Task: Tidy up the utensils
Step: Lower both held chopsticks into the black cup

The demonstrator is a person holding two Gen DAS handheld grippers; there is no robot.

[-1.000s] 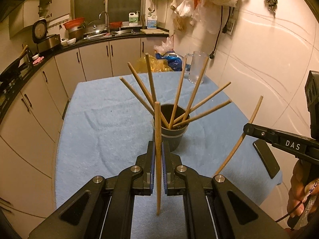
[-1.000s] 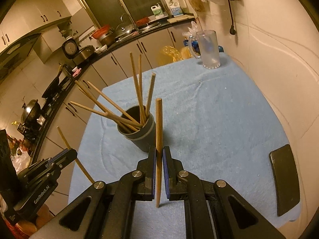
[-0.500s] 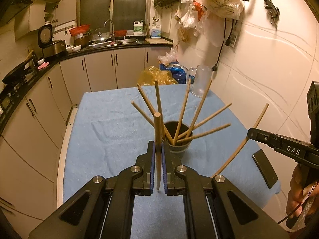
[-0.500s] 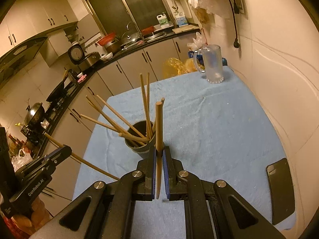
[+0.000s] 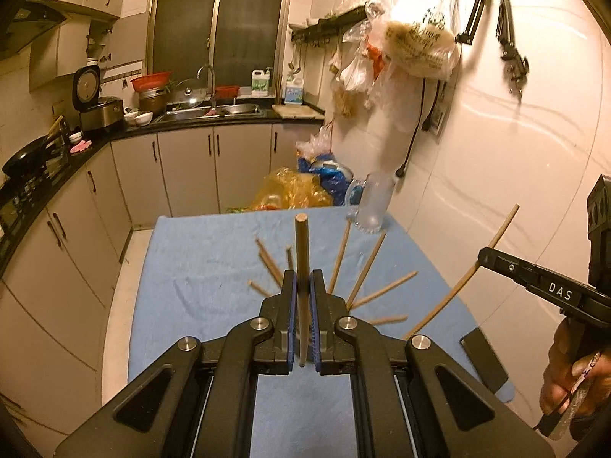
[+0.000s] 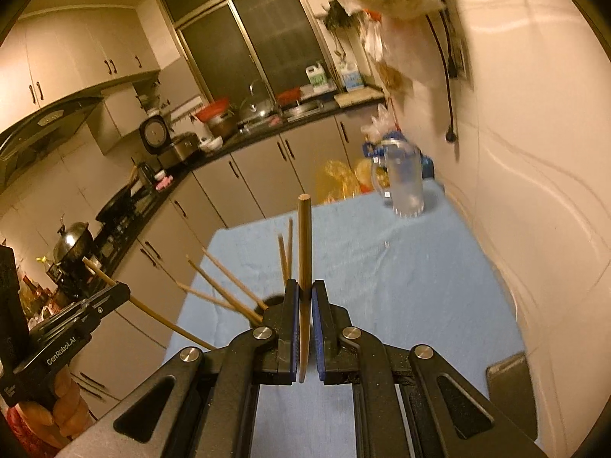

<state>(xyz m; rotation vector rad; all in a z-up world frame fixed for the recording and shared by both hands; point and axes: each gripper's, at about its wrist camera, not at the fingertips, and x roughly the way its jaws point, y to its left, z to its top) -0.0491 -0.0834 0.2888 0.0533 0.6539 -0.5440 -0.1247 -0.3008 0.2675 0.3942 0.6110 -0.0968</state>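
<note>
**A:** What is on the left side of the scene?

**B:** The left gripper (image 5: 302, 307) is clamped tight on one wooden chopstick (image 5: 301, 267), which stands upright between its blue pads. In the right wrist view the same tool (image 6: 82, 315) shows at nine o'clock, a hand (image 6: 63, 404) around its grip.

**A:** And in the middle?

**B:** A blue cloth (image 5: 198, 286) covers the table. The dark cup (image 6: 273, 301) sits just beyond the jaws, mostly hidden; only a sliver of rim shows in the right wrist view. A fan of chopsticks (image 5: 366, 267) spreads out of it from ten o'clock round to three o'clock.

**A:** The right side?

**B:** The right gripper (image 6: 304, 328) is likewise closed on its own chopstick (image 6: 304, 252), upright. In the left wrist view that tool (image 5: 534, 286) enters at three o'clock, its chopstick (image 5: 469, 271) slanting. A clear glass mug (image 5: 374, 206) stands at the cloth's far edge, at one o'clock.

**A:** What has changed since a second ago?

**B:** Both grippers have risen. The cup, then plainly visible beyond the fingers, has slipped behind them, and more of the kitchen wall and window now shows. Both grips are unchanged.
</note>
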